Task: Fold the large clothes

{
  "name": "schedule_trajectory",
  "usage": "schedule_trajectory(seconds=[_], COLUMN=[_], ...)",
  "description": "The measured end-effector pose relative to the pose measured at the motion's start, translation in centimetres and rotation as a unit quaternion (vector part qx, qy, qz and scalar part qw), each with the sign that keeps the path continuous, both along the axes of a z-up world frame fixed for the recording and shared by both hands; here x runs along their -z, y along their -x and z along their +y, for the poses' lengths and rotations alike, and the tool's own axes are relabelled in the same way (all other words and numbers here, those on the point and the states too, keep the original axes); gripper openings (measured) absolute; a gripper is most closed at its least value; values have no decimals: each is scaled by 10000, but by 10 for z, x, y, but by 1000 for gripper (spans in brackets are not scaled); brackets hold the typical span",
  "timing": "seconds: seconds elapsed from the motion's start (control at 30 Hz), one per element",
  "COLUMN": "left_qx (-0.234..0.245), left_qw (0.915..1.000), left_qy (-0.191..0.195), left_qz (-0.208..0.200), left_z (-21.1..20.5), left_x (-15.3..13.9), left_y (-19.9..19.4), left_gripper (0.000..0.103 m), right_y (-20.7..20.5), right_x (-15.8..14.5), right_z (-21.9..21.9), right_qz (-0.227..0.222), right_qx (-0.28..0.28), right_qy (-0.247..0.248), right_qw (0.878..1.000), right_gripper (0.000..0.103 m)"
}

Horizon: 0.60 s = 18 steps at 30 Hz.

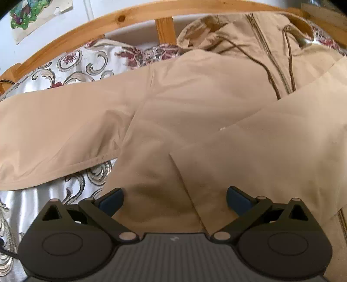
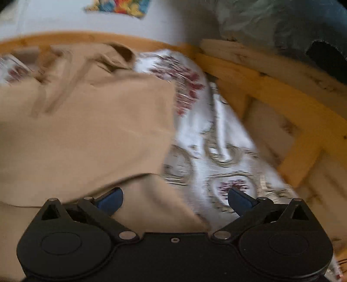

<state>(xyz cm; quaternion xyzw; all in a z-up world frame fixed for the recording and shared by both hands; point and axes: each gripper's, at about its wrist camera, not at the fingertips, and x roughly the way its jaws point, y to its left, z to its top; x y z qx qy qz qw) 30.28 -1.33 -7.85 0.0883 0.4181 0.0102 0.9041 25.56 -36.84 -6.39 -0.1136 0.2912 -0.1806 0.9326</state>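
Garment: a large beige hooded jacket of thin woven cloth [image 1: 195, 104] lies spread on the bed, front up, with a metal zip [image 1: 269, 54] running down its middle and brown drawcords [image 1: 288, 54] trailing from the hood
Hood: the beige hood [image 1: 208, 30] is bunched at the far end, close to the wooden rail
Sleeve: one long beige sleeve [image 1: 54, 134] stretches flat to the left in the left wrist view, its hem lying on the bedspread
Folded panel: a flap of the jacket [image 1: 271, 141] is laid across the body from the right, its edge running diagonally over the zip
Bed cover: a shiny white bedspread with grey scrolls and dark red flowers [image 1: 82, 65] lies under the jacket and shows bare to the right of it in the right wrist view
Bed frame: a pale pine rail with slats [image 1: 134, 15] runs round the far side of the bed
Wall: a white wall with a colourful paper picture [image 1: 28, 17] stands behind the rail
Left gripper [image 1: 174, 199]: black body, blue pads spread wide apart above the jacket's lower part, nothing clamped between them
Right gripper [image 2: 175, 200]: blue fingers [image 2: 110, 200] fully apart, one over the jacket's edge and the other over the bedspread, gripping nothing; this view is blurred
Right edge of jacket: the beige cloth [image 2: 86, 134] ends beside the bare bedspread in the right wrist view
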Motion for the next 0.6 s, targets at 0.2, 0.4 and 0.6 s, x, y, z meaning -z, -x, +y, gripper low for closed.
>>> schedule_trajectory(seconds=[0.2, 0.4, 0.6], left_qx=[-314, -518, -917], left_qw=[9995, 9978, 9940], left_qy=[3, -329, -380], left_qz=[36, -259, -450], left_z=[2, -7, -32], left_x=[-6, -16, -32], left_y=[16, 49, 85], left_gripper=[102, 102, 103], right_y=[22, 66, 86], right_x=[-2, -16, -36], right_z=[-54, -40, -19], right_qz=[-495, -690, -990], right_qx=[519, 184, -223], right_qy=[-1638, -1552, -1149], right_qw=[9839, 9853, 9882], right_gripper=[102, 102, 102])
